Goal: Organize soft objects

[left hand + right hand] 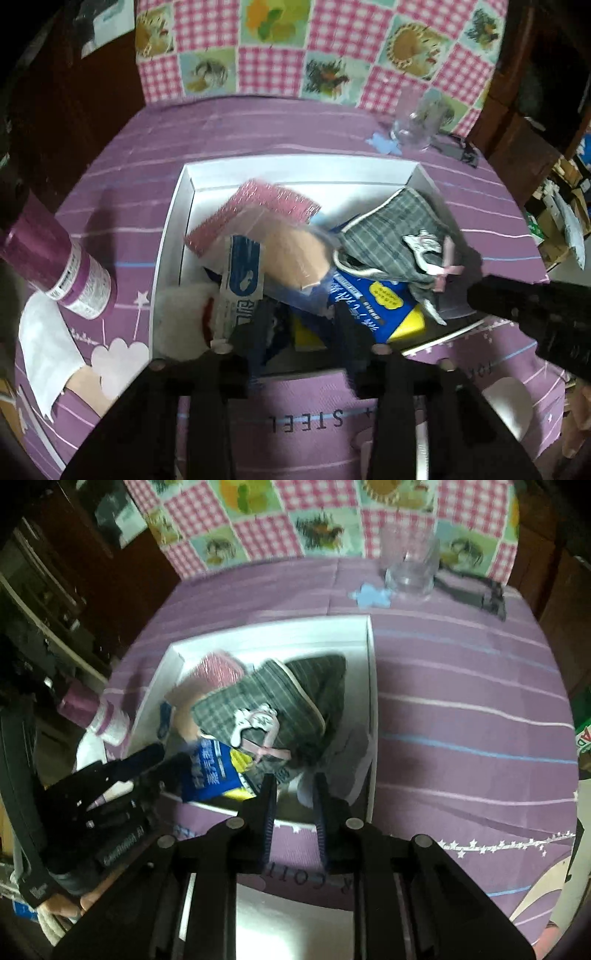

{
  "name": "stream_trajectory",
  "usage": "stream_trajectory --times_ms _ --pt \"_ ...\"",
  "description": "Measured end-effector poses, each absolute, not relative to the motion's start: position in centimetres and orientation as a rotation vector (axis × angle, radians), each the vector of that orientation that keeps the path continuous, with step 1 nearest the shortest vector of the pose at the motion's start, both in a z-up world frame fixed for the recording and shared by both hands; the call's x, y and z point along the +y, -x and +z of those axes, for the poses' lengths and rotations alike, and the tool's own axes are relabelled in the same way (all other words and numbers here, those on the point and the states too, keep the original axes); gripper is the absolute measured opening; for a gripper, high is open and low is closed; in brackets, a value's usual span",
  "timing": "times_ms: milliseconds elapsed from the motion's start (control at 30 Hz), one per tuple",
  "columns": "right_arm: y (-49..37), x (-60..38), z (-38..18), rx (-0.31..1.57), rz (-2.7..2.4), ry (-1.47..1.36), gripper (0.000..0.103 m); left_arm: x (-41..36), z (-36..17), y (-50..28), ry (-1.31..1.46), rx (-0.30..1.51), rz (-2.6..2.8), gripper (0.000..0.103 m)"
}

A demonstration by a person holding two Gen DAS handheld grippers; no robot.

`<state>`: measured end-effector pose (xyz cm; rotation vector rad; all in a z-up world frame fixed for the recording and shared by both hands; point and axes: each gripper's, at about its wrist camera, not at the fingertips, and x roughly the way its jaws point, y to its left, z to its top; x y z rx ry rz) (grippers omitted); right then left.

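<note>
A: Hovering over near edge of the white box, left tool has its fingers spread, nothing between them.

B: And the right tool?

A: Fingers w/ a narrow gap, nothing pinched, at box's near right corner.

B: Contents?

A: Gray plaid pouch w/ pink bow on right, pink sponge far left, blue-yellow packet near middle, white plush near left. Purple can lies on counter left of box; clear glass far right.
</note>
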<state>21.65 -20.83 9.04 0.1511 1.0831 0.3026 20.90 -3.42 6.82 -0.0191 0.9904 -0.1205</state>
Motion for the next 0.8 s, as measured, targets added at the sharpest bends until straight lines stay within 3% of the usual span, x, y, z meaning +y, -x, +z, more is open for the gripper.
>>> stream_trajectory --times_ms 233,567,800 --pt "-20.4 -20.5 10.2 1.07 0.233 -0.218 0.023 -3.8 8.8 -19.5 0.071 0.97 -0.167 0.069" --pt "-15.4 -20.7 10.2 1.123 0.182 -0.196 0.023 -2.2 9.9 -14.1 0.136 1.026 -0.191 0.07" --pt "-9.6 -23.3 10.7 0.979 0.136 -0.208 0.023 -2.5 9.8 -9.0 0.132 0.924 -0.261 0.07"
